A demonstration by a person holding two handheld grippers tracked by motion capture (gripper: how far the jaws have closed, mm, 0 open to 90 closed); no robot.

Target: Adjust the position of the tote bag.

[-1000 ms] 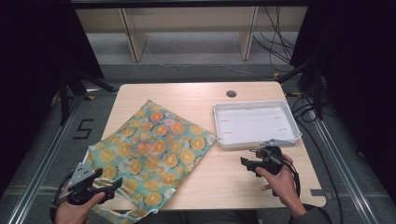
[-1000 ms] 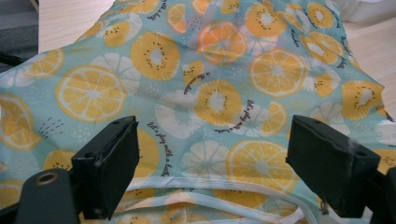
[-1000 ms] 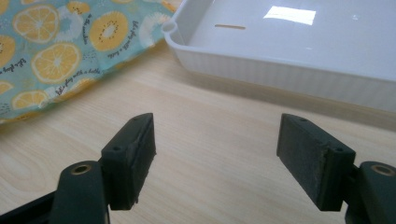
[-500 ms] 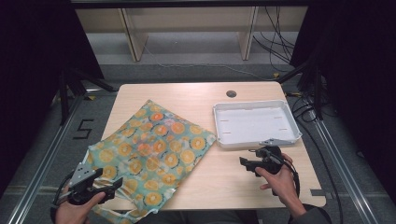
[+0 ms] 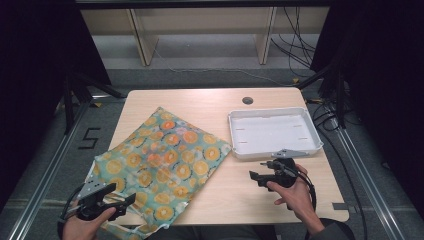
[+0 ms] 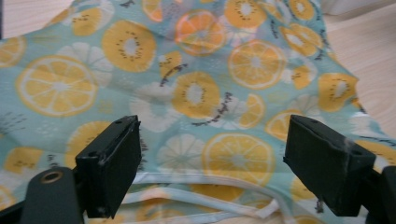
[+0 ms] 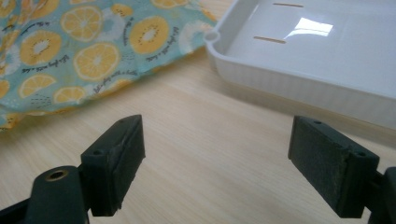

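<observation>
Grippers wide over fruit-print cloth and bare table

Jaws spread on both sides, nothing between them. Nearest of all, at the near left corner, the left gripper (image 5: pixel 120 200) sits low in the person's hand right over the cloth's near hem. In the left gripper view, its two black jaws stand well apart with the fruit-print cloth (image 6: pixel 196 93) spread beyond them, and its white-edged hem runs across just past the jaw tips. The pads press on nothing.

Over on the near right, the right gripper (image 5: pixel 260 172) points left across bare wood. Its jaws have just been opening, and the right gripper view shows them fully parted above the table (image 7: pixel 196 154), with only tabletop in the gap. It is released and holds nothing.

Moving farther in, the cloth lies flat on the left half of the table, its near corner hanging off the near edge beside the left hand. Its right corner reaches just beside the white tray (image 5: pixel 305 147). That tray rests on the right half, just beyond the right gripper.
</observation>
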